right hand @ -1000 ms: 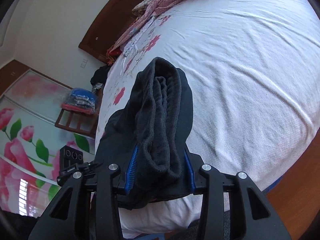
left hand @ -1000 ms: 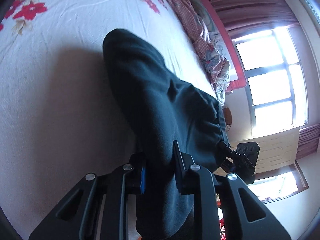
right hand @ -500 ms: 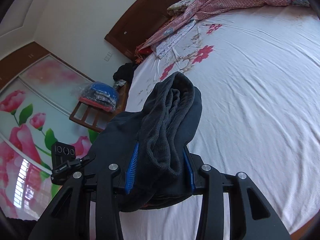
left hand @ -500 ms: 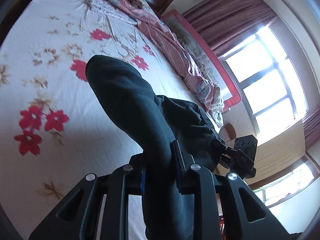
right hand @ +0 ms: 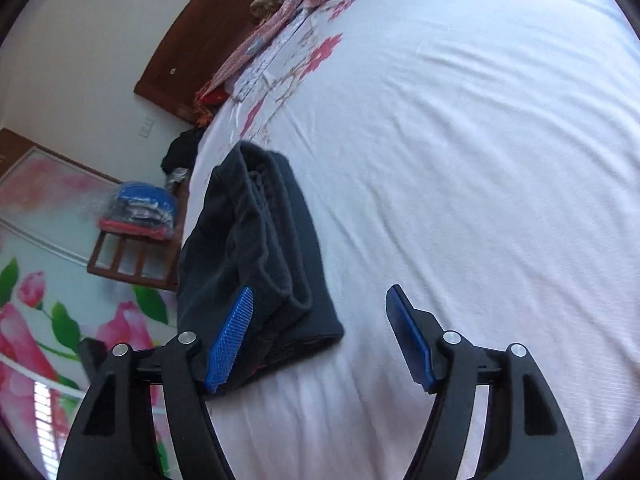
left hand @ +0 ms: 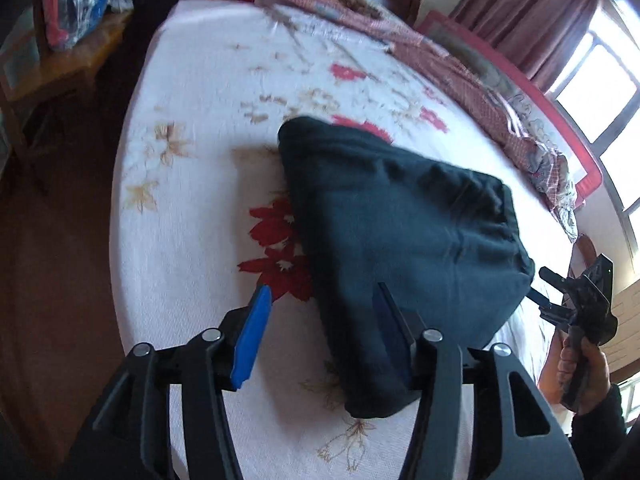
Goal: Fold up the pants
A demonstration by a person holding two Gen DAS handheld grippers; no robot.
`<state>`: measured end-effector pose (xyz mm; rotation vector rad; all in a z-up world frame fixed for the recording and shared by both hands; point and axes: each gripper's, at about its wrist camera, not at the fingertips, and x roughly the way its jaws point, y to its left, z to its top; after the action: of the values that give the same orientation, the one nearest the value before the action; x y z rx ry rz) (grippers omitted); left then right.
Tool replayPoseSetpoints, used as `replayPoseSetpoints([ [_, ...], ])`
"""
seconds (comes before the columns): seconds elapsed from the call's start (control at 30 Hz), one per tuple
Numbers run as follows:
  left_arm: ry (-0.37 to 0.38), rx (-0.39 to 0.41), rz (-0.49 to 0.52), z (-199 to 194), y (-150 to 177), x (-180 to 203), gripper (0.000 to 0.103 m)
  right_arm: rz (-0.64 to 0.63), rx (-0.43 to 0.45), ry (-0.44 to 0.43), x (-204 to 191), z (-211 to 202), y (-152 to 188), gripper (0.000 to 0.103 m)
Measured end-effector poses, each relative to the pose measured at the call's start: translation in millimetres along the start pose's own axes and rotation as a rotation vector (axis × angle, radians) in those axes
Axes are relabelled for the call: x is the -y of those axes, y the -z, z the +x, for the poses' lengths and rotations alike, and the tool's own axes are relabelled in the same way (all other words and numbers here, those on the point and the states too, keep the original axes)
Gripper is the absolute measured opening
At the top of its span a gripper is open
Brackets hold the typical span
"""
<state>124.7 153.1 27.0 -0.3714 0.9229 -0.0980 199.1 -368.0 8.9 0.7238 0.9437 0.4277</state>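
Observation:
The dark folded pants point(left hand: 400, 236) lie in a compact bundle on the white flowered bed sheet point(left hand: 192, 208). My left gripper point(left hand: 320, 332) is open above the bundle's near edge, with its blue pads apart and nothing between them. In the right wrist view the pants point(right hand: 256, 248) lie folded in layers near the bed's left edge. My right gripper point(right hand: 320, 336) is open, its left pad beside the bundle's near corner. The right gripper point(left hand: 576, 304) and the hand holding it also show in the left wrist view.
A pink patterned blanket point(left hand: 460, 68) lies along the far side of the bed by the wooden headboard point(right hand: 208, 36). A wooden side table point(right hand: 132, 252) with bagged clothes stands left of the bed. A window point(left hand: 600, 92) with curtains is at the right.
Both grippers have opened and let go of the pants. The bundle, held up before, now lies flat on the sheet. Both grippers have pulled back a little.

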Motion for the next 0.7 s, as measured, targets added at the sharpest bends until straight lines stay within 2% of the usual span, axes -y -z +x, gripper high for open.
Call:
replayPoseSetpoints([
  [0.03, 0.029, 0.041, 0.027, -9.7, 0.5, 13.2, 0.067, 0.017, 0.022, -0.065, -6.1, -2.2, -7.7, 0.068],
  [0.1, 0.115, 0.071, 0.084, -17.7, -1.5, 43.1, 0.073, 0.034, 0.031, -0.151, -33.0, 14.0, -26.5, 0.068],
  [0.17, 0.162, 0.063, 0.173, -9.6, -3.7, 76.4, 0.076, 0.059, -0.031, -0.315, -68.9, 52.2, -38.4, 0.068],
  [0.23, 0.176, 0.021, 0.227, 4.8, 2.0, 95.8, 0.076, 0.057, -0.128, -0.379, -109.2, 100.5, -40.2, 0.068],
  [0.33, 0.236, -0.086, 0.196, 28.3, 20.9, 98.9, 0.076, 0.058, -0.274, -0.449, -149.9, 167.9, -32.4, 0.068],
  [0.4, 0.243, -0.137, 0.169, 36.9, 40.6, 93.8, 0.076, 0.064, -0.350, -0.470, -165.0, 201.2, -22.5, 0.068],
  [0.43, 0.246, -0.138, 0.173, 38.5, 48.2, 91.8, 0.076, 0.063, -0.397, -0.473, -169.9, 215.8, -17.0, 0.068],
  [0.5, 0.254, -0.111, 0.184, 35.5, 58.2, 89.8, 0.076, 0.089, -0.461, -0.420, -160.2, 240.1, -8.2, 0.068],
  [0.53, 0.258, -0.115, 0.172, 36.7, 61.6, 88.1, 0.076, 0.122, -0.468, -0.386, -148.3, 247.7, -6.5, 0.068],
  [0.6, 0.264, -0.105, 0.178, 36.8, 66.8, 87.9, 0.076, 0.272, -0.435, -0.418, -117.0, 248.9, -7.0, 0.046],
  [0.7, 0.254, -0.104, 0.224, 35.1, 71.6, 91.3, 0.076, 0.213, -0.398, -0.396, -118.7, 224.4, -16.7, 0.046],
])
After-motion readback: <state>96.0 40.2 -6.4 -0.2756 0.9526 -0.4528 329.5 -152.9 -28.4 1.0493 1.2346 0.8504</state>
